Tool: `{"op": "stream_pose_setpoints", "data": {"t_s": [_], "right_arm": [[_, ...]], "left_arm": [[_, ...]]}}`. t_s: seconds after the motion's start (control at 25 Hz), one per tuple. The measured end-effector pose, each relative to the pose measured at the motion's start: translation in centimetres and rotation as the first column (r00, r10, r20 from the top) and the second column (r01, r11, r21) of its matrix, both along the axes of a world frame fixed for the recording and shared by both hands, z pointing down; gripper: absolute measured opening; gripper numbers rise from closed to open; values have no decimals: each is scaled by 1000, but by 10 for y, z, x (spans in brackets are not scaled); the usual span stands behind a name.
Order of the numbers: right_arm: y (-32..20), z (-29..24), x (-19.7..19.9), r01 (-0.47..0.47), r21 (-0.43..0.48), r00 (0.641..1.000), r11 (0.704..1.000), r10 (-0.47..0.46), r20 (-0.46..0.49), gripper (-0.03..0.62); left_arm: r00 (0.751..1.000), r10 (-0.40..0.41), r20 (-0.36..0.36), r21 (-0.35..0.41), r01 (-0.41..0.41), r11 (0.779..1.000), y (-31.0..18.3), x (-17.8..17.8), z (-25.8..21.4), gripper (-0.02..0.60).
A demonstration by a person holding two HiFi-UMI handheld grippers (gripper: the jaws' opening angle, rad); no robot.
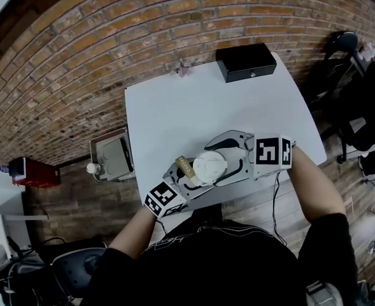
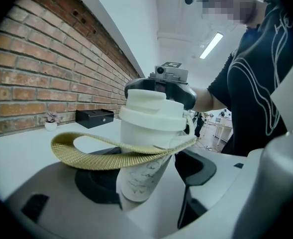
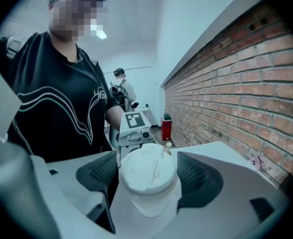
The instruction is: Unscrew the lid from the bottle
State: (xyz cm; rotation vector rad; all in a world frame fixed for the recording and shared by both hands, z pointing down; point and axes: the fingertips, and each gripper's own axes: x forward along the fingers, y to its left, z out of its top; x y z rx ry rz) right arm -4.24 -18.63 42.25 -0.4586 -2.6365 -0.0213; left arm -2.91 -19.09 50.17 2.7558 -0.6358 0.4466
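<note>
**Bottle held between both grippers over the near edge of the table**

The white bottle is gripped low on its patterned body by the left gripper, whose dark pads are closed against it from either side. It is held slightly tilted. In the head view it is seen above the near edge of the white table, just in front of the person's torso.

The white lid is seated on the bottle's top. It is enclosed by the right gripper, whose ribbed pads are set against its two sides with no gap to be made out. In the right gripper view the lid is seen from above, filling the space between the jaws.

A tan woven strap is fixed just under the lid and is looped out to one side of the bottle, over the left gripper's near jaw.

The two grippers are brought together from opposite sides, so that their marker cubes are turned outward, left and right of the bottle.

Further out, a black box is placed at the table's far corner. A small pink plant is set beside it against the brick wall. A red object is seen on the floor by the wall, well apart from the table.
</note>
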Motion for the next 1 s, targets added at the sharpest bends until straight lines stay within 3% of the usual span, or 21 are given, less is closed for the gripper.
{"op": "stream_pose_setpoints", "data": {"t_s": [0.08,0.16,0.28,0.36,0.56,0.72,0.84,1.0], "right_arm": [[-6,-15,-1,-106,-17,991,994,107,76,376],[-17,-22,2,-270,0,958,963,268,102,383],[-34,-13,13,-513,8,858,859,512,40,379],[-32,-12,15,-598,-37,801,801,599,24,379],[-17,2,7,-692,8,722,722,692,-4,365],[-15,9,4,-760,-11,650,650,760,17,336],[-15,10,3,-776,9,631,631,775,32,334],[-15,9,4,-768,4,640,640,767,39,344]], "left_arm": [[1000,-4,0,1,4,1000,-1,0,0,356],[1000,-8,-2,1,8,1000,-1,-1,0,356],[1000,-10,-3,0,10,1000,-1,-1,2,356],[1000,-12,-4,3,12,1000,-2,-1,2,356],[1000,-20,-5,3,20,1000,-3,-2,3,356],[999,-34,-16,2,34,999,-3,-1,3,356],[999,-41,-20,1,41,999,-3,-2,3,356],[998,-49,-24,-1,49,999,-2,-2,2,356]]}}
